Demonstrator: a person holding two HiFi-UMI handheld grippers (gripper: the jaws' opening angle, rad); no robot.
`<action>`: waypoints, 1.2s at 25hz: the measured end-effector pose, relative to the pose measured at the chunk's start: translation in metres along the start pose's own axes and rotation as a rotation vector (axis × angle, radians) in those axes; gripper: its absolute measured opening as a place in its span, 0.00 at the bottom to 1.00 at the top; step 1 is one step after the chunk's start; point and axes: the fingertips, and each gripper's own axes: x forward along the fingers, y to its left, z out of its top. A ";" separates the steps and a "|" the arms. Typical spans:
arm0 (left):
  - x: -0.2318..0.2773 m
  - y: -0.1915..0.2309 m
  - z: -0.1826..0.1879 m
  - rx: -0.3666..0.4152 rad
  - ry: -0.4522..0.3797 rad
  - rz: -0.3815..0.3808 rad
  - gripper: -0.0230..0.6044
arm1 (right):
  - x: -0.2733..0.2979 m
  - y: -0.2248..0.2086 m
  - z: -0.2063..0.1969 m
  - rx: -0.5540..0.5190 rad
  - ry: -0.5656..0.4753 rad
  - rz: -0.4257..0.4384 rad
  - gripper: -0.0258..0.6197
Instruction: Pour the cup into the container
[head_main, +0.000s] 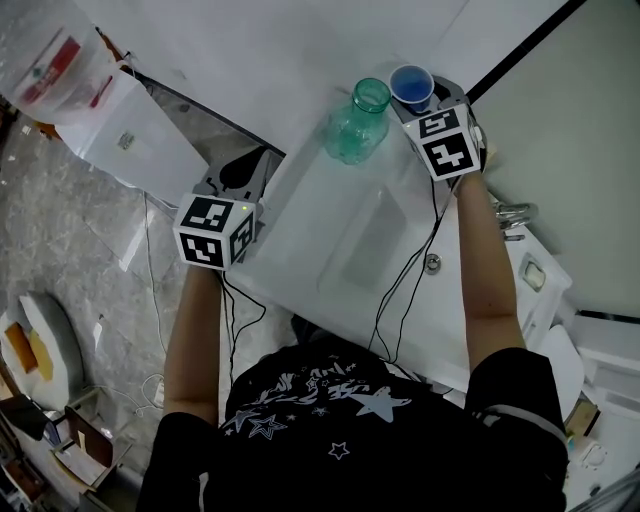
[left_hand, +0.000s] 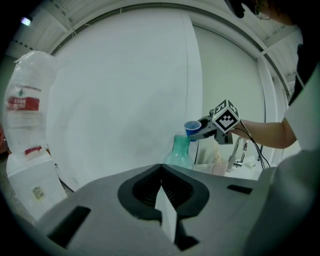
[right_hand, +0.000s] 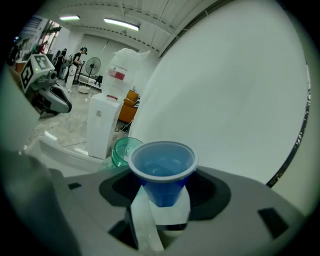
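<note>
Holding the blue cup (right_hand: 162, 172) by its lower body, the right gripper (right_hand: 162, 202) has its 2 jaws about half apart and pressed on both sides of the cup. The rim and mouth are left free, which I think is done so that the liquid can go over the rim when the cup is tipped. Inside the cup there seems to be a little clear liquid, but I cannot be sure.

The cup stands nearly upright in the grip, so in my judgement the pouring has not begun. In the head view the cup (head_main: 411, 86) is just beside the mouth of the green bottle (head_main: 358, 120), which is the container here, on its right. The left gripper view shows the cup (left_hand: 192, 129) a little higher than the bottle's mouth (left_hand: 181, 142) and not touching it. This place looks chosen so that a roll of the wrist toward the bottle brings the rim over the narrow opening.

The bottle stands upright on the white counter (head_main: 350, 250), and nothing holds it. The left gripper (head_main: 238, 172) is well apart from it, at the counter's near-left edge. Its jaws are together with nothing between them (left_hand: 161, 187). It points toward the bottle, perhaps ready to steady it, but this is only my guess. Because the mouth is narrow, the tipping should be slow.
</note>
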 end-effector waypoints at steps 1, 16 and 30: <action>0.000 0.000 -0.001 -0.002 0.001 -0.001 0.05 | 0.000 0.000 0.000 -0.015 0.005 -0.006 0.47; -0.002 0.006 -0.004 -0.020 -0.002 0.002 0.05 | 0.004 -0.010 0.004 -0.250 0.063 -0.108 0.47; 0.001 0.008 -0.005 -0.030 -0.007 -0.002 0.05 | 0.010 -0.011 0.009 -0.444 0.087 -0.187 0.46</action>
